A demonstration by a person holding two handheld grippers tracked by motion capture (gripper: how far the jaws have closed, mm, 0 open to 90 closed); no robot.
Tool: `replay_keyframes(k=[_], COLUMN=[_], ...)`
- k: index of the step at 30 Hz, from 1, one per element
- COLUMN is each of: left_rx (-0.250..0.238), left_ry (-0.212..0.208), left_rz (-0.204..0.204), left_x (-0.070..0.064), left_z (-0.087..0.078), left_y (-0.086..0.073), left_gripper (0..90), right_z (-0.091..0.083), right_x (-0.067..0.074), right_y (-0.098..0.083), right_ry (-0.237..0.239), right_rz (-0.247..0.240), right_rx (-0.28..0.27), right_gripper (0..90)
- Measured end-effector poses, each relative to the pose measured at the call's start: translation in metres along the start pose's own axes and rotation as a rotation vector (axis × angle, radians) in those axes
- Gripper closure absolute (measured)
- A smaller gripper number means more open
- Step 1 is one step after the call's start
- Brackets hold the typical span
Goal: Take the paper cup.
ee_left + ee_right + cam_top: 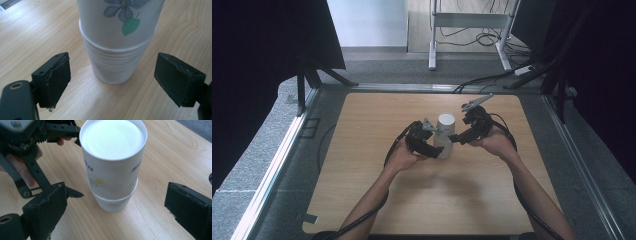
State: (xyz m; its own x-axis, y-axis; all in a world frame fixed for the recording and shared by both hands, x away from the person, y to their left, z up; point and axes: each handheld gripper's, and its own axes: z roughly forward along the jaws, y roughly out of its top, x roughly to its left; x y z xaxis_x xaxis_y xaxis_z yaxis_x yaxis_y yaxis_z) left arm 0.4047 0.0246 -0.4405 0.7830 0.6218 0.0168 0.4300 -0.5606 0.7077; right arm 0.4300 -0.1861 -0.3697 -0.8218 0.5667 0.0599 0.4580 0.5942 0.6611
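Spread wide on both grippers, the fingers pinch nothing: the left gripper [112, 78] has its jaws on either side of the base of the cup stack without touching it, and the right gripper [115, 212] likewise straddles the stack with clear gaps at both pads.

Largest is the wooden table [377, 200], a pale board with rounded corners. At its middle stands the stack of paper cups [444, 135], upright, nested cups with ribbed rims showing low down and an upper cup printed with a blue flower and green leaf. The person's left hand [404, 155] is just left of the stack and the right hand [497, 142] just right of it.
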Motion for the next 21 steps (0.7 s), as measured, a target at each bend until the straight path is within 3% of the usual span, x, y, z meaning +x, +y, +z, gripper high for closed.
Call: replay_keyframes(k=[21], left_rx=[-0.032], left_ry=[-0.014], left_rz=[-0.011], left_x=[0.0], left_z=[0.009], left_y=[0.005], left_gripper=[16.4], right_z=[0.004], right_x=[0.001], right_y=[0.042], right_ry=[-0.033], right_rz=[-0.051], right_rx=[0.127], right_gripper=[15.8])
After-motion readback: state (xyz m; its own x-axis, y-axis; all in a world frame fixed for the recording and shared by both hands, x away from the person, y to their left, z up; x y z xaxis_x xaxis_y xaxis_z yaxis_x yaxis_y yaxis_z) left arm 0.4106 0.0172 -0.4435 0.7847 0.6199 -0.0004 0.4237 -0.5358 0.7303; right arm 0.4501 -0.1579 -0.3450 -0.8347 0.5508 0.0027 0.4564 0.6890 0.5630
